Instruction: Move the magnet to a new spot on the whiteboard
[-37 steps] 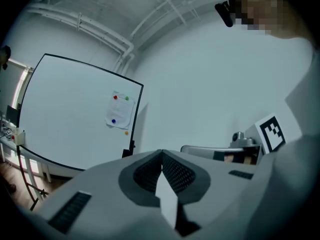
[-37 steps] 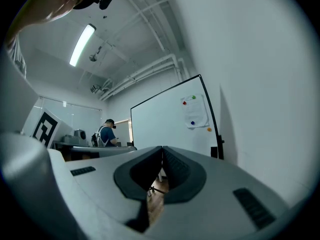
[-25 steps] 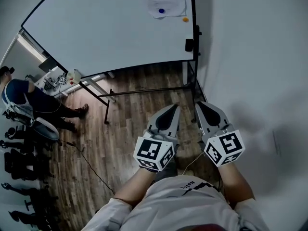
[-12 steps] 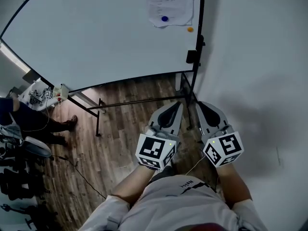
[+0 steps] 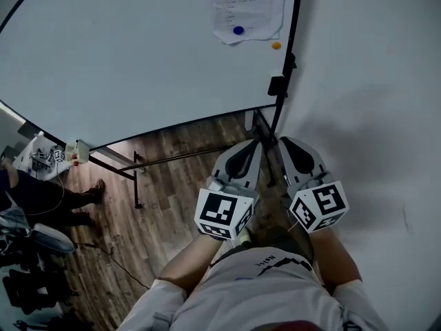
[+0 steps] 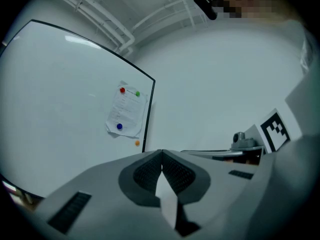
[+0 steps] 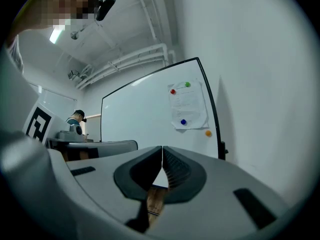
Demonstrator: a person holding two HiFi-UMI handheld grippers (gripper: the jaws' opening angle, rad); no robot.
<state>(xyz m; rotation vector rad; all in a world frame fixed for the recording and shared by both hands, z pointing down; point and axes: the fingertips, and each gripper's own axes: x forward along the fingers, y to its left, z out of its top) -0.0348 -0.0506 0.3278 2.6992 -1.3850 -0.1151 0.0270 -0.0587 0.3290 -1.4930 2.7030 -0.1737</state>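
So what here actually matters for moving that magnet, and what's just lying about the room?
Job: whiteboard; orange magnet, likely the one, sitting free; left gripper and right gripper, both shut and empty.

Lying about: pinned paper with its blue magnet; side table; bystander; floor cable.

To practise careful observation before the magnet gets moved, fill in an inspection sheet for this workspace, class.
Surface: whiteboard, upright on a stand, mostly bare.
Job's things: orange magnet alone beside the paper sheet; blue magnet, red magnet, green magnet on the sheet.
Clutter: small items on a side table.
Grippers: left gripper and right gripper shut, empty, short of the board.
Cables: thin cable on the wood floor.
Surroundings: person at left.
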